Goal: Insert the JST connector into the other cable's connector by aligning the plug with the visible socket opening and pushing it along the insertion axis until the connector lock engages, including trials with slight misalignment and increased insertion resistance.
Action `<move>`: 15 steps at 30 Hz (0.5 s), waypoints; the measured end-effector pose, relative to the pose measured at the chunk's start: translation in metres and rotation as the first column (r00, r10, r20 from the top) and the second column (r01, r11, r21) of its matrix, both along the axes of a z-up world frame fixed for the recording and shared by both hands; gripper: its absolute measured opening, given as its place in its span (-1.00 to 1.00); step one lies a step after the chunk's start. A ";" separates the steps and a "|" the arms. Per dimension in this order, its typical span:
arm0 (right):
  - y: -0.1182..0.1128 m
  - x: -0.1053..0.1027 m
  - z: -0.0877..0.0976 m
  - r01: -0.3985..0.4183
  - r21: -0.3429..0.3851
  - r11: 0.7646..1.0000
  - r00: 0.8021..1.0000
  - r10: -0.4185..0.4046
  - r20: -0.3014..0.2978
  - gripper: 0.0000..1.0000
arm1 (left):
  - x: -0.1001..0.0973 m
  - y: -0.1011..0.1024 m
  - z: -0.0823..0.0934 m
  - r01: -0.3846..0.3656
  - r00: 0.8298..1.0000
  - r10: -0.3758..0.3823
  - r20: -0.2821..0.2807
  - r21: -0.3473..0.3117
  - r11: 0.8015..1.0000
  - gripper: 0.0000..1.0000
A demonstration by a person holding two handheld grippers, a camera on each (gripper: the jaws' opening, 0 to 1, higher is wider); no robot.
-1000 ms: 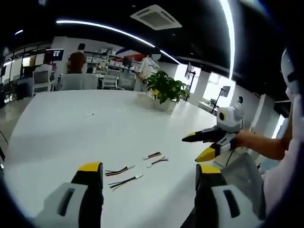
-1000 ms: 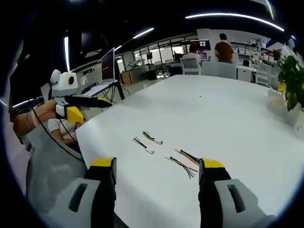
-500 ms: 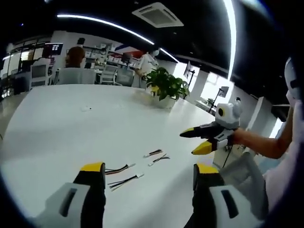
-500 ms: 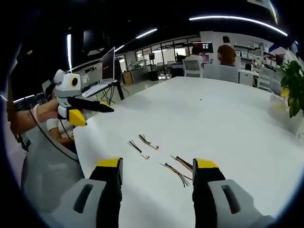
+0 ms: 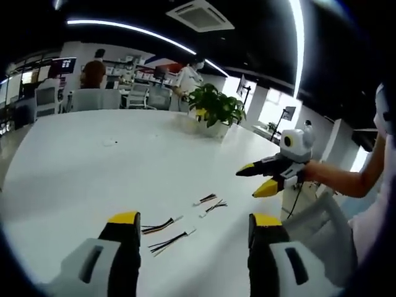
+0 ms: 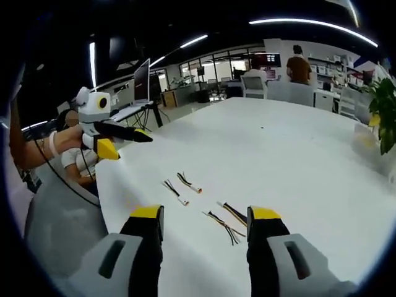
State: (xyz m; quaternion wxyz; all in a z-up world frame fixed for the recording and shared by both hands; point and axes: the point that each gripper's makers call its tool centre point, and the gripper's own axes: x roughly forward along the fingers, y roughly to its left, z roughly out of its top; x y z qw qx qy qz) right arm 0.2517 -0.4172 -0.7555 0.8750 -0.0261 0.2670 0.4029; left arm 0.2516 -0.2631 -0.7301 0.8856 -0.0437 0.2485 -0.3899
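Observation:
Several short cables with small white JST connectors lie on the white table (image 5: 86,167). In the left gripper view one pair (image 5: 166,232) lies just ahead of my left gripper (image 5: 195,219), and a second pair (image 5: 209,203) lies farther off. My left gripper is open with nothing between its fingers. My right gripper (image 5: 255,179) hovers open above the table's right edge, past the far pair. In the right gripper view my right gripper (image 6: 206,213) is open above one cable pair (image 6: 224,221). The other pair (image 6: 178,185) lies toward my left gripper (image 6: 127,144), held off the table's corner.
A potted plant (image 5: 216,112) stands at the far side of the table. Office chairs (image 5: 93,99) and people are behind it. A monitor on a stand (image 6: 141,83) is off the table's left corner. The person's forearm (image 5: 340,180) holds the right gripper beyond the table edge.
Both views have shifted slightly with the hands. The jaws of each gripper stand a little closer together than a second ago. The cables lie where they were.

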 end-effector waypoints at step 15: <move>0.012 0.014 -0.008 -0.068 -0.024 0.997 0.998 0.068 -0.015 0.00 | 0.016 0.001 -0.008 0.016 1.000 -0.016 -0.009 0.021 1.000 0.34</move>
